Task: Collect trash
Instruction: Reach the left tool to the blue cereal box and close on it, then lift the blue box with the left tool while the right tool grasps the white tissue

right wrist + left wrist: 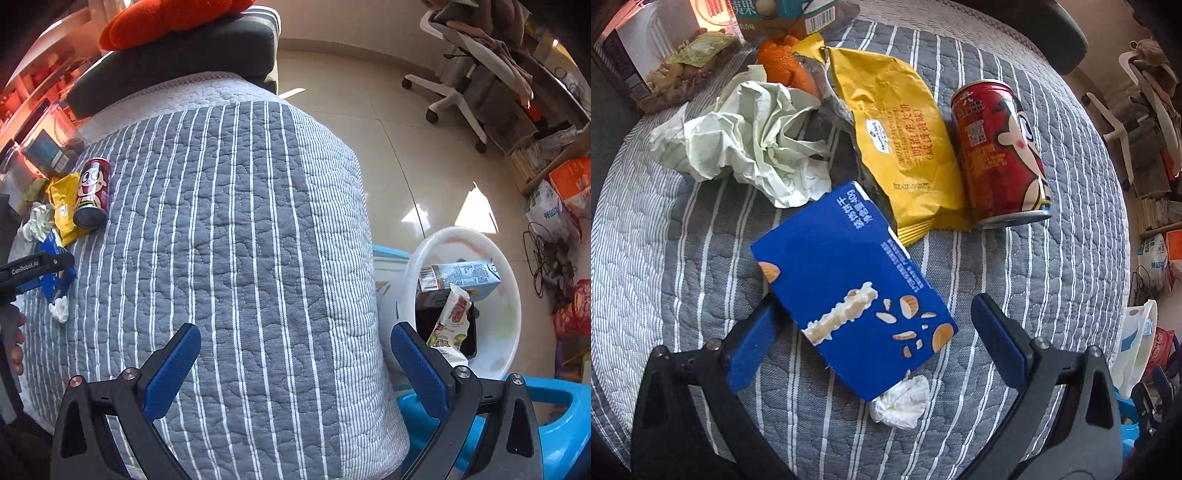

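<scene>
blue carton: lay flat on the striped quilt [1015,280], between the left claw's fingers, near end over a small white tissue wad [900,403].
left claw [875,343]: was spread wide around the blue carton [849,291]; left pad looked touching or just beside the carton's edge, right pad apart from it (no pinch yet).
handling: likely light, thin card, would dent if squeezed hard; glossy print, so probably a bit slippery. Best hold judged across the narrow width near the lower end, pads on the long side edges.
other trash: crumpled paper [746,136], yellow wrapper [905,147] and red can [999,155] lay just beyond the carton, wrapper touching the can.
right claw [295,373]: was spread, empty, over bare quilt near its edge.
right view only: white bin [506,332] on the floor beside the quilt, already holding a drink carton [461,277] and a snack wrapper [452,317]; blue stool [561,424] below it.
left view only: carton print, tissue wad detail, claw-to-carton contact.
</scene>
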The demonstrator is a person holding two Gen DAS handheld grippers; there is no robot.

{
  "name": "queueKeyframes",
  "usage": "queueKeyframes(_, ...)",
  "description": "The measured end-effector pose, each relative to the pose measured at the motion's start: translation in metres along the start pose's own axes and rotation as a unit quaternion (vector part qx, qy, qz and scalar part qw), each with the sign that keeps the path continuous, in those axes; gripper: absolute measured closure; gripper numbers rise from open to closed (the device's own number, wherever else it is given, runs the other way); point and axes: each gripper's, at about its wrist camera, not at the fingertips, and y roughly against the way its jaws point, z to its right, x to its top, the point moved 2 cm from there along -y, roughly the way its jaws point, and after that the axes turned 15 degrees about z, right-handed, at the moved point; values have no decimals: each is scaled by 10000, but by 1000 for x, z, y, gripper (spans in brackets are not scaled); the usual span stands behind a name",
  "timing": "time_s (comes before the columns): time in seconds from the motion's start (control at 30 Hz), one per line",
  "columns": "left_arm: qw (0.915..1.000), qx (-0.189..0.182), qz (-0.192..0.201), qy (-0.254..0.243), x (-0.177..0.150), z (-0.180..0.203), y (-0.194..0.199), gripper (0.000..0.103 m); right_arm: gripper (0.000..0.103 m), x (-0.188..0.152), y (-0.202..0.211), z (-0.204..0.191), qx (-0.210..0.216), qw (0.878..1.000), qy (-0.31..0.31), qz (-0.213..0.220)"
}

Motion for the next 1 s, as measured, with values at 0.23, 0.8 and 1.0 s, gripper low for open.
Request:
queueKeyframes(0.23,9997,40,24,-240,-4,1,-4,14,0,-4,2,8,-98,9999,82,-49)
queueKeyframes(0.8,9929,-545,564,-890,6,-28,76,36,0,-5,16,-16,198,9997,95,59)
queueKeyframes(1.0,9910,-669,666,-948,5,-50,91,37,0,-6,11,-53,448,9987,251,-32)
